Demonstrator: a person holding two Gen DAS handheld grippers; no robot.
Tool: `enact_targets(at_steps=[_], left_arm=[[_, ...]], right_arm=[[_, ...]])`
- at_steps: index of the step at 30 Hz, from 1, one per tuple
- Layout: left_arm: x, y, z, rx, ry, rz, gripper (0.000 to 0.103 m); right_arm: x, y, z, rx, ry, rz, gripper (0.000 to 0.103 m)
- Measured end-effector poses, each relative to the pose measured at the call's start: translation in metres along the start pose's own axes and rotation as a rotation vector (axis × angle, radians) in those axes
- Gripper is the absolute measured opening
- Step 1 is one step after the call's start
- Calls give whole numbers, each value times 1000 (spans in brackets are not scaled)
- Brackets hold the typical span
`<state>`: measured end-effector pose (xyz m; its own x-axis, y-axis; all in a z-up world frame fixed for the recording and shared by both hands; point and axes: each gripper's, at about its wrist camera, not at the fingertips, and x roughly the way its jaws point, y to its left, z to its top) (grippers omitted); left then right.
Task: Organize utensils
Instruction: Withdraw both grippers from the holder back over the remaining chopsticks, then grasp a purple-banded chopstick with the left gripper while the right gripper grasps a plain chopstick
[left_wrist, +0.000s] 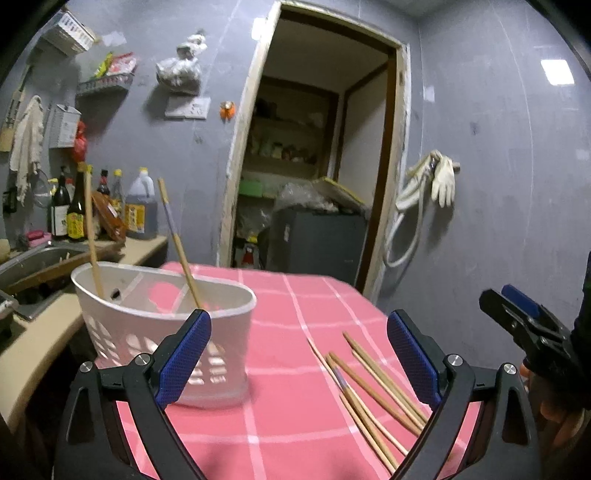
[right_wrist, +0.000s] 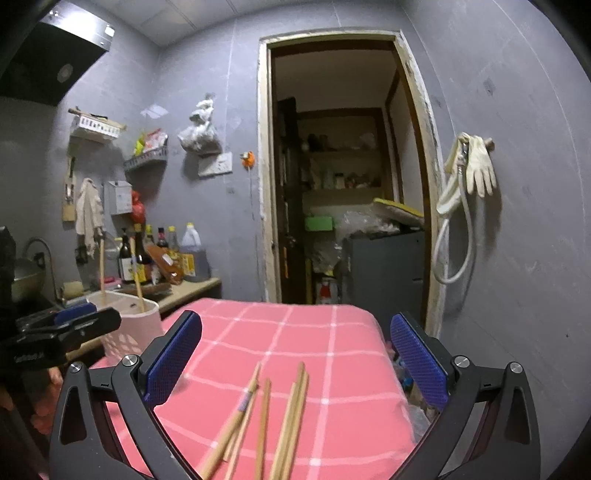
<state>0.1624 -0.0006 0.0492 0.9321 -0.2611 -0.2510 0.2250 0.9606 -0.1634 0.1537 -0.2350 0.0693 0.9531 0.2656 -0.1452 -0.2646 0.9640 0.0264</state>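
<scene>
Lying loose on pink checked surface (left_wrist: 280, 369): bamboo chopsticks (right_wrist: 258, 417); two more upright in white holder (left_wrist: 166, 332) far left; left tongs (left_wrist: 299, 354), right tongs (right_wrist: 295, 358) released, empty

Sauce bottles (left_wrist: 107, 210) line the counter; pale gloves (right_wrist: 478, 171) hang beside the doorway (right_wrist: 343, 177).

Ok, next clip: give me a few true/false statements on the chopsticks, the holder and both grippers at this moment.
1. Two chopsticks stand in the white holder. True.
2. The left gripper is shut on a chopstick. False: its jaws are open, nothing between the pads.
3. Loose chopsticks lie on the pink checked cloth. True.
4. The right gripper holds the holder. False: it is open and empty, over the loose chopsticks.
5. The holder lies tipped on its side. False: it stands upright.
</scene>
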Motion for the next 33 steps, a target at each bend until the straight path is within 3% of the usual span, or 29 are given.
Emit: enact_targets(at_steps=[8,13,17,27,33], left_arm=[[30,-18,-28,38,168,-32,93],[46,-27,-39,63,258,-49,93],[56,-31,-45,73,320,-75,92],[88,-41,-54,77,461,-138,59],[109,-45,-58,68,526,-160,38]], right_arm=[[13,-13,-19,18,87,-14,103],[26,-18,-28,30,184,-25,103],[42,-24,-37,57,289,-9,92],[72,-27,-55,74,488,35,55],[85,-28,-61,77,568,53,40]])
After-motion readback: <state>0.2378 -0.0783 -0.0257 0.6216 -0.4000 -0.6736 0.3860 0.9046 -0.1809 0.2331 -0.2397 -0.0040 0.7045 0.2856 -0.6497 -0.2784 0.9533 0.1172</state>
